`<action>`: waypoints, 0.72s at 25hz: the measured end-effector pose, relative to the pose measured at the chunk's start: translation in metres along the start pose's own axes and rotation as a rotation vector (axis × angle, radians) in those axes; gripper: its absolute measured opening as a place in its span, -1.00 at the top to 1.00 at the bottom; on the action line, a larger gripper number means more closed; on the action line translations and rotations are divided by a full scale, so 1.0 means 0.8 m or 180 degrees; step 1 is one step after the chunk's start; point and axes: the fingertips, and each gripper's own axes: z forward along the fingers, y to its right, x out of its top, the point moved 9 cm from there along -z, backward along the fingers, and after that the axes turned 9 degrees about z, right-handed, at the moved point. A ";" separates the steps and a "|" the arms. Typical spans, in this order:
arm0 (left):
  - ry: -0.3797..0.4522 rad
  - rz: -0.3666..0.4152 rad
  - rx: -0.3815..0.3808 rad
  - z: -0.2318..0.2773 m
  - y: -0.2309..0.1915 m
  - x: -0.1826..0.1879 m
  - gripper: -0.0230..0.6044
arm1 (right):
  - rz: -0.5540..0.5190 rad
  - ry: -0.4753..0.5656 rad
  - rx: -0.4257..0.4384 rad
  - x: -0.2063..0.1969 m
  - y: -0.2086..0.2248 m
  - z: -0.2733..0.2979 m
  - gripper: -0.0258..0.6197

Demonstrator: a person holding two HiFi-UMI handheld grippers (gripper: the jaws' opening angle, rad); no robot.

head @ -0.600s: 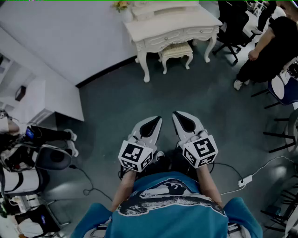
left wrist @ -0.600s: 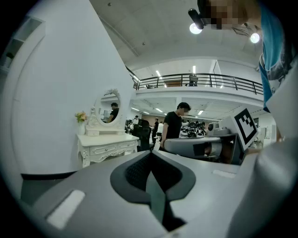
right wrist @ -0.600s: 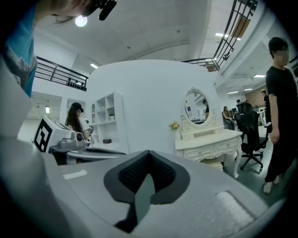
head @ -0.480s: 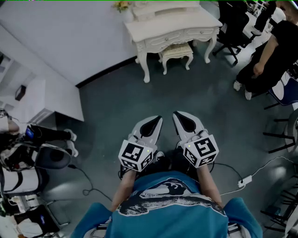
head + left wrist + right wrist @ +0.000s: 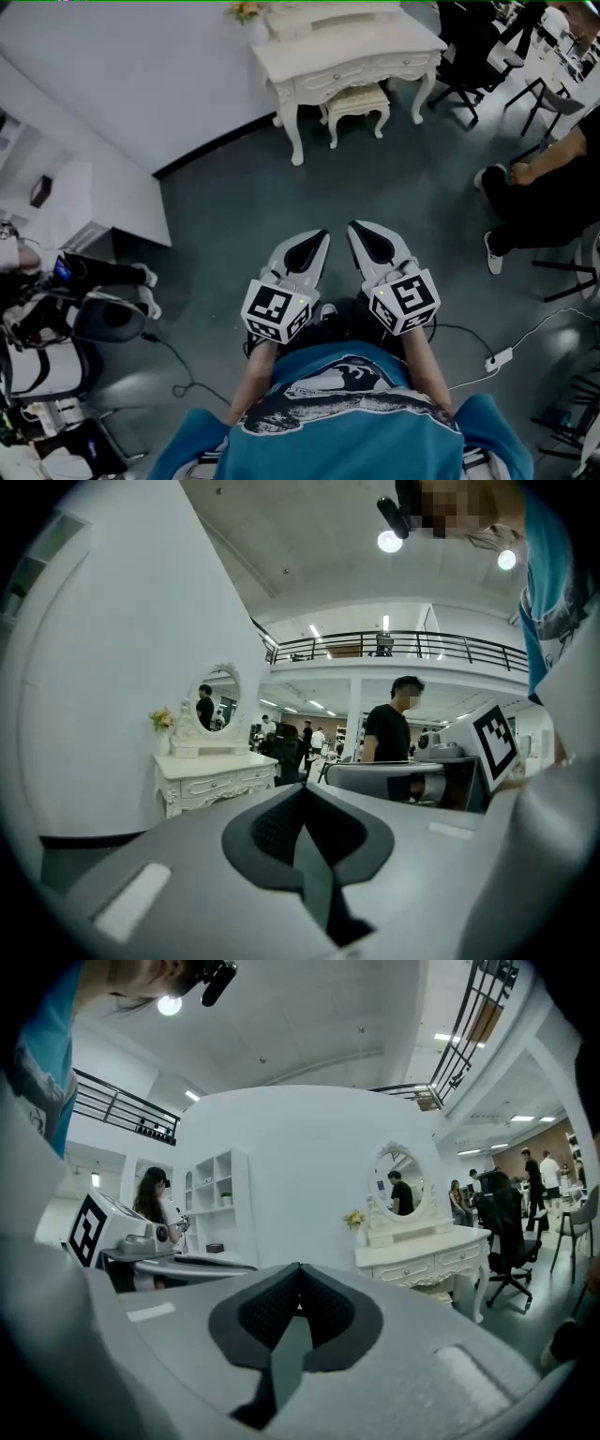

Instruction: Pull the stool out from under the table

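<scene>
A cream stool [image 5: 356,101] with carved legs stands tucked under the white dressing table [image 5: 323,52] at the far wall. The table [image 5: 211,778] also shows in the left gripper view, and in the right gripper view the table [image 5: 431,1252] carries an oval mirror [image 5: 400,1183]. My left gripper [image 5: 317,238] and right gripper [image 5: 360,232] are held side by side in front of my chest, well short of the table, both shut and empty. The stool [image 5: 433,1285] barely peeks out below the table in the right gripper view.
A person's legs and shoes [image 5: 492,251] sit at the right by black chairs [image 5: 469,66]. A power strip with a white cable [image 5: 497,359] lies on the grey floor at my right. White shelving [image 5: 84,202] and robot equipment [image 5: 56,319] stand at the left.
The person at the right has moved lower and further right in the head view. My grippers have stayed nearly still, both shut.
</scene>
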 end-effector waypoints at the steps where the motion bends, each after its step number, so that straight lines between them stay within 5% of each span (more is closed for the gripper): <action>1: -0.0004 -0.0005 -0.0002 -0.001 -0.003 -0.001 0.88 | 0.0015 -0.0005 -0.0015 -0.001 -0.001 0.000 0.92; 9: -0.0053 -0.0075 -0.0106 0.020 -0.008 -0.012 0.88 | 0.0072 -0.0060 -0.0098 -0.007 0.018 0.006 0.92; 18: -0.0081 -0.0105 -0.0079 0.109 -0.028 -0.013 0.88 | 0.0180 -0.0032 -0.0089 0.004 0.103 0.029 0.92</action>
